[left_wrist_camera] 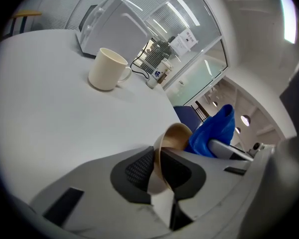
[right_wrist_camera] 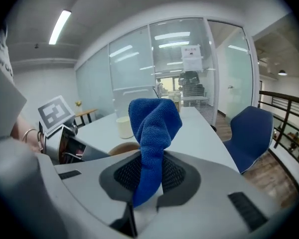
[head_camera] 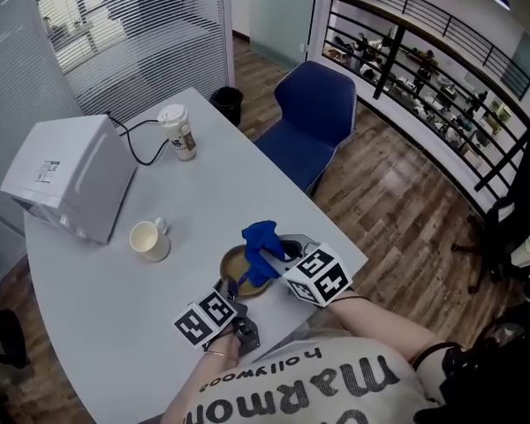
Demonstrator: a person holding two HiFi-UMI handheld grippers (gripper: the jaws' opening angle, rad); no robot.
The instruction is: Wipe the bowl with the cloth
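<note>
Nearest the head camera is the person's printed shirt [head_camera: 318,378]. Just beyond it, two grey hand-held grippers meet at the near edge of a pale grey desk [head_camera: 115,307]. The left gripper [head_camera: 230,287] is closed on the rim of a small round tan bowl [head_camera: 236,265], with one jaw inside the wall and one outside, as its own view shows. The right gripper [head_camera: 272,263] is clamped on a blue microfibre cloth [head_camera: 261,239], which sits over the bowl's far side.

The bowl looks light, rigid and smooth. A pinch on the rim seems the right hold, though it could slip or twist under pressure, so wiping is best pushed toward the held side. Being round, the bowl has no long axis; its mouth appears to face up and tilt toward the cloth.

The cloth is soft, limp and grippy, and is best held by a bunched fold, as it is now. Its long axis runs out from the jaws along the line the right gripper points, ending in a folded knob.
</note>
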